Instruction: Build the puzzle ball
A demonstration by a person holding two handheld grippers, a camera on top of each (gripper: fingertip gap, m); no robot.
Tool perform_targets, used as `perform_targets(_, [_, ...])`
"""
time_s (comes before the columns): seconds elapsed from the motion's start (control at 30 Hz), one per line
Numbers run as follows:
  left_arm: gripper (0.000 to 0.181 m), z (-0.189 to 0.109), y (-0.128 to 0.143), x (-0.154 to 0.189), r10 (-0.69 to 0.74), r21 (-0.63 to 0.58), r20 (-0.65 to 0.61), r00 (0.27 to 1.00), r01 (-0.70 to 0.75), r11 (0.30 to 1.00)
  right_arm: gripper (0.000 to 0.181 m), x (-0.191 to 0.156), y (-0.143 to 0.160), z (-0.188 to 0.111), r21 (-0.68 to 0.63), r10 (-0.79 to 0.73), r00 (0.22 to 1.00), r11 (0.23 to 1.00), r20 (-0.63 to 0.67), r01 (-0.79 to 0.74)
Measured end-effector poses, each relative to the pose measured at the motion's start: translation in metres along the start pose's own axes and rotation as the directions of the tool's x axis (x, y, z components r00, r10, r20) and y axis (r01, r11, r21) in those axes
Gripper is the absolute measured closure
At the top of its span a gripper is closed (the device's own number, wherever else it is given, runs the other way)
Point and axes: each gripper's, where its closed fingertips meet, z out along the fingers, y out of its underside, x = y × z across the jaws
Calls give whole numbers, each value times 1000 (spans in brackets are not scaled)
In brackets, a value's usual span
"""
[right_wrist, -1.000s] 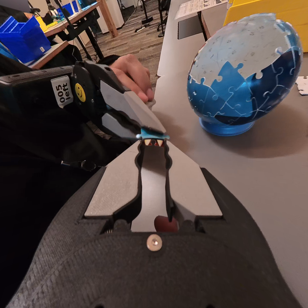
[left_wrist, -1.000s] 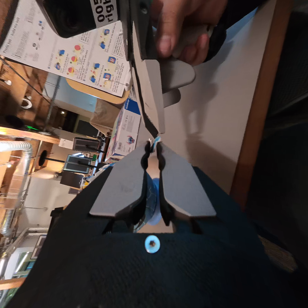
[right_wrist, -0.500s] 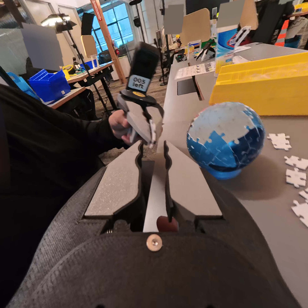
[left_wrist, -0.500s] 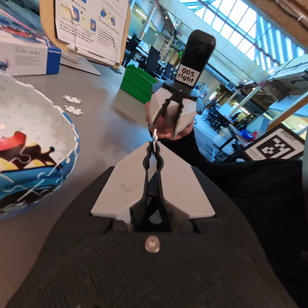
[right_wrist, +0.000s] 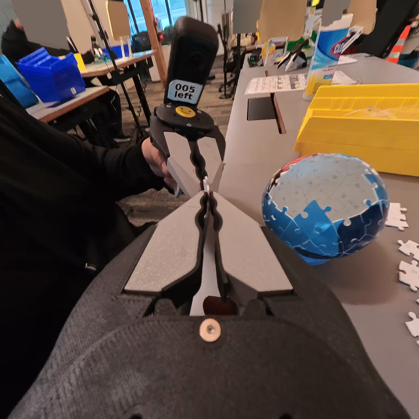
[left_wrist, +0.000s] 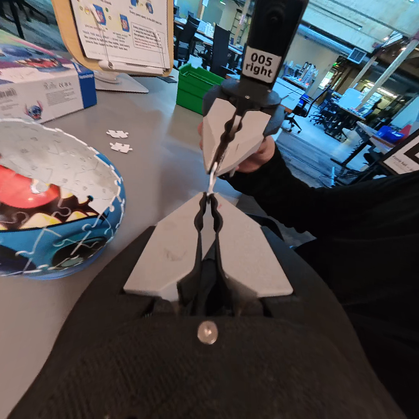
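Note:
The partly built puzzle ball point(left_wrist: 56, 204) sits on the grey table at the left of the left wrist view, its open top showing the white inside. In the right wrist view the ball point(right_wrist: 324, 208) is blue and rests on a blue ring to the right of my fingers. A white puzzle piece point(left_wrist: 212, 181), seen edge-on, spans between both gripper tips in the air beside the table. My left gripper point(left_wrist: 208, 197) is shut on its near end. My right gripper point(right_wrist: 207, 196) is shut on the same piece point(right_wrist: 205, 184), tip to tip with the left.
A puzzle box point(left_wrist: 45, 90), an instruction sheet on a stand point(left_wrist: 122, 29) and a green bin point(left_wrist: 195, 90) stand at the back. Two loose pieces point(left_wrist: 118, 140) lie beyond the ball. A yellow bin point(right_wrist: 362, 122) and several loose pieces point(right_wrist: 408, 272) lie right of it. Only a small space, under 4 cm, lies between the two pairs of fingers.
Half a second ago my right gripper was open and apart from the left, which held the piece. Now the right has moved in and shut on the same piece.

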Motion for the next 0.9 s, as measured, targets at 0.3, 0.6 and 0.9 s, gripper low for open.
perform_targets(0.3, [181,-10,-8,-1,117,5,76,990,-118,993,181,2,-6,-1,75,-13,1000,997,-10,14])
perform_targets(0.6, [181,-12,-7,-3,284,-34,135,949,-282,959,181,-1,-6,2,102,-3,1000,995,14,1])
perform_targets(0.9, [181,-20,-9,-27,684,-243,308,662,-640,729,168,8,-1,6,-4,-157,985,988,-70,157])
